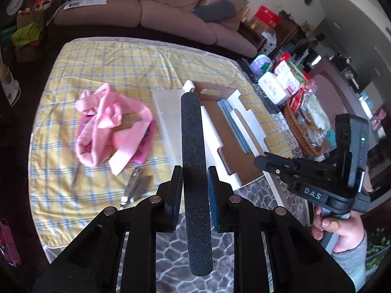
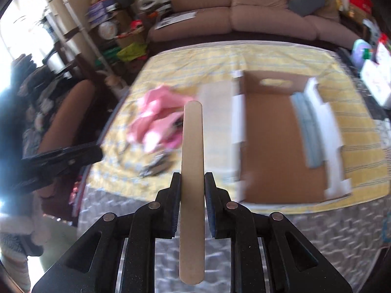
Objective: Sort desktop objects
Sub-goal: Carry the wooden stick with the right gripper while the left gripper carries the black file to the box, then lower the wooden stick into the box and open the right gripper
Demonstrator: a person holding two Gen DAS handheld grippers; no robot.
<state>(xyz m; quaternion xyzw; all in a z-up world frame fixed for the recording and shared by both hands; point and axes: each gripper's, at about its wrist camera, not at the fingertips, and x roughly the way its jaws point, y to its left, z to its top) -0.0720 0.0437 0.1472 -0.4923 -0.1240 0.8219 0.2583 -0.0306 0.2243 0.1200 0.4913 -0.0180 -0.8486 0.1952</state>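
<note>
My left gripper [image 1: 194, 174] is shut on a black nail file [image 1: 194, 146] that sticks up and forward above the table. In the right wrist view my right gripper [image 2: 192, 179] is shut on a tan nail file [image 2: 191, 146], also held up in the air. An open cardboard box [image 1: 220, 127] [image 2: 281, 141] with white flaps lies flat on the yellow checked cloth [image 1: 122, 68]; blue strips [image 1: 234, 122] lie along its right side. A pink cloth [image 1: 107, 119] [image 2: 156, 119] lies left of the box, with metal nail clippers [image 1: 135, 186] [image 2: 156, 166] near it. The right gripper [image 1: 305, 178], held by a hand, shows at the right of the left wrist view.
A brown sofa [image 1: 151, 7] stands behind the table. A wicker basket [image 1: 303, 131] and packaged goods [image 1: 278, 83] crowd the right side. Shelves and clutter [image 2: 117, 24] stand at the left. A patterned mat [image 1: 171, 251] covers the table's near edge.
</note>
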